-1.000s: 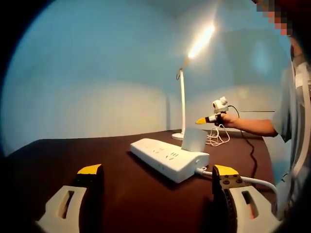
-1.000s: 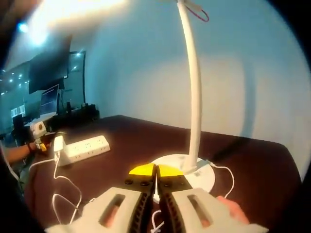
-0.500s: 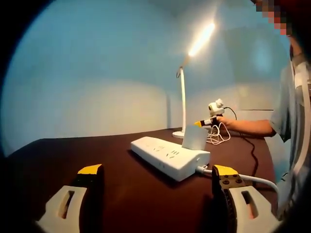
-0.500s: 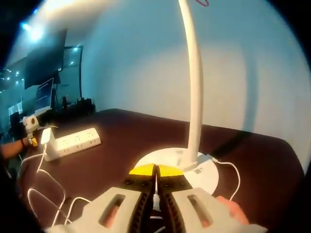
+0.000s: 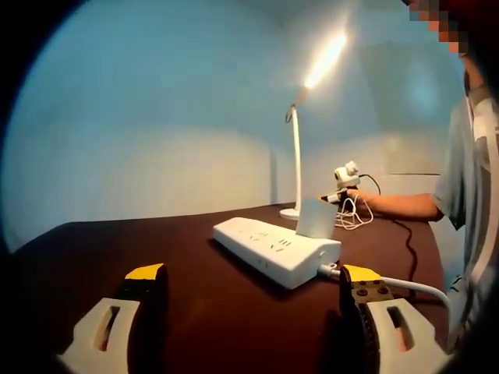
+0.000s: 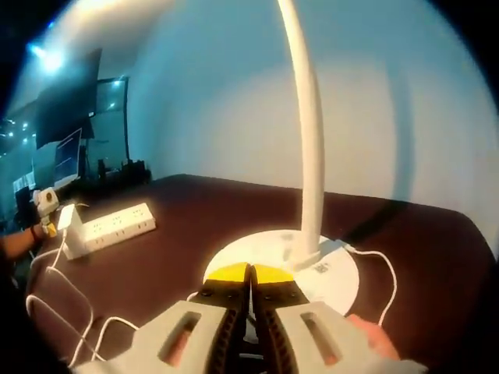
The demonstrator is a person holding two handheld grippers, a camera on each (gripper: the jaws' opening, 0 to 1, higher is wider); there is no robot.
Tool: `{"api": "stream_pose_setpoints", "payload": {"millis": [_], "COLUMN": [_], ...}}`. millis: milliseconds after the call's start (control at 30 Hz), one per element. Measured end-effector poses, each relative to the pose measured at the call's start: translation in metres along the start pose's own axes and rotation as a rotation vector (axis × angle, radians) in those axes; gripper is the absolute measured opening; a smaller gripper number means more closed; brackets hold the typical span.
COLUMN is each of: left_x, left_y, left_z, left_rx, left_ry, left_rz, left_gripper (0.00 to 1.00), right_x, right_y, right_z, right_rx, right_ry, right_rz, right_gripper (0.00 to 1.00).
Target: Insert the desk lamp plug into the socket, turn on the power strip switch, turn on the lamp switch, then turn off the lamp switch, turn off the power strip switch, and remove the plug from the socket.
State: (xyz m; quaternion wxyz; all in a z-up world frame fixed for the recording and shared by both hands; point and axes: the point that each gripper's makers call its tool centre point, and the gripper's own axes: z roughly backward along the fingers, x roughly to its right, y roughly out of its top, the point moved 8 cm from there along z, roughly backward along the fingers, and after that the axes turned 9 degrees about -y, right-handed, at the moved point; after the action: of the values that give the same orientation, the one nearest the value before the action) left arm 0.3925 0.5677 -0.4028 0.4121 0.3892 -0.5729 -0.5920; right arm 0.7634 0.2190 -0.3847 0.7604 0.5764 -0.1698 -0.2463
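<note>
The white desk lamp stands lit on the dark brown table, with its stem (image 5: 296, 160) rising to a glowing head (image 5: 323, 62). Its round base (image 6: 327, 269) lies just ahead of my right gripper (image 6: 249, 274), which is shut with its yellow tips at the base's near rim. The white power strip (image 5: 269, 249) lies ahead of my left gripper (image 5: 253, 273), which hangs open and low over the table, well short of it. A white plug (image 5: 316, 218) sits in the strip's right end. The right gripper (image 5: 337, 196) also appears beside the lamp base.
A white cable (image 6: 58, 308) loops over the table between the power strip (image 6: 113, 226) and the lamp. Another white cord (image 5: 390, 284) leaves the strip's right end. A person's forearm (image 5: 401, 204) reaches in from the right. Dark screens (image 6: 74, 117) stand far left.
My right gripper has dropped lower and closer to the lamp base, still shut. The left gripper has barely moved, and the lamp stays lit.
</note>
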Motion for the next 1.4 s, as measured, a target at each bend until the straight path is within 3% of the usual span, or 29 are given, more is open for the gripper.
{"api": "stream_pose_setpoints", "payload": {"millis": [500, 900, 1167, 1400], "left_x": [0.001, 0.001, 0.001, 0.0], "left_y": [-0.001, -0.002, -0.002, -0.002], "left_z": [-0.001, -0.002, -0.002, -0.002], "left_rx": [-0.009, -0.015, -0.016, -0.018], "left_ry": [0.004, 0.009, 0.004, 0.005], "left_rz": [0.0, -0.009, -0.006, -0.006], "left_gripper": [0.87, 0.86, 0.86, 0.85], "right_x": [-0.002, -0.003, -0.004, -0.007], "right_y": [-0.003, -0.004, -0.003, 0.004], "right_z": [-0.007, -0.007, -0.007, 0.013], "right_rx": [-0.025, -0.016, 0.015, 0.067], "right_ry": [-0.005, -0.005, -0.02, -0.023], "right_rz": [0.044, 0.022, 0.028, -0.007], "right_gripper": [0.03, 0.02, 0.03, 0.03]}}
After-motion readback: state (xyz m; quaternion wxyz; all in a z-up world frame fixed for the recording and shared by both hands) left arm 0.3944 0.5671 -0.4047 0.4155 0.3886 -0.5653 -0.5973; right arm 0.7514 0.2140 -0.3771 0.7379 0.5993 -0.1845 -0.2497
